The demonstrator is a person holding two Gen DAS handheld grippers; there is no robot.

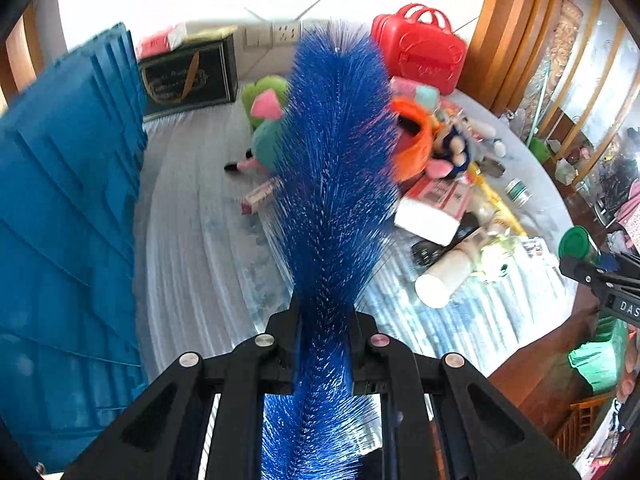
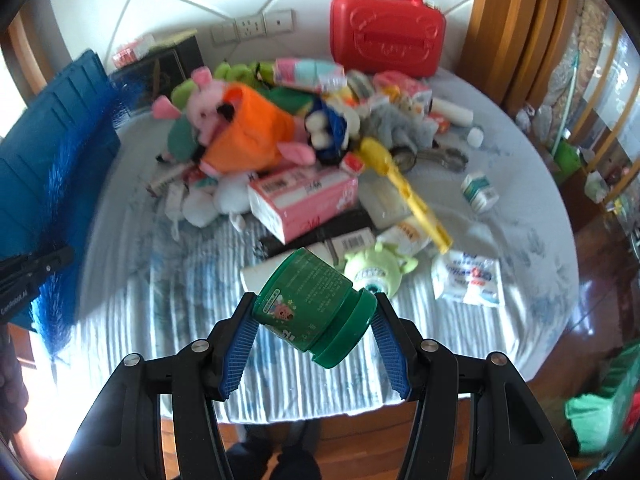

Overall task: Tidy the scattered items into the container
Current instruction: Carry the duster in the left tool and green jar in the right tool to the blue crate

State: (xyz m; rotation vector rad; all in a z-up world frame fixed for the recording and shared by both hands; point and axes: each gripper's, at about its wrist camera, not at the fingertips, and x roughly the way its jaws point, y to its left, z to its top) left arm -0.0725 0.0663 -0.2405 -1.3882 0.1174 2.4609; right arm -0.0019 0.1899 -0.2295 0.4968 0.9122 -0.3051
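Bristles of a blue brush (image 1: 336, 168) stand clamped in the fully closed left hand-held gripper (image 1: 324, 312), beside the blue crate (image 1: 68, 208); its inside is hidden. Right hand-held gripper (image 2: 316, 320), half open, grips a tilted green jar (image 2: 316, 304) above the cluttered surface (image 2: 520, 184).

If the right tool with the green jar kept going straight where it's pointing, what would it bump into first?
Probably the green one-eyed plush toy, which lies just beyond the green jar that the right tool grips, with a white bottle beside it. Depth is hard to judge here, so the striped table cover might come first.
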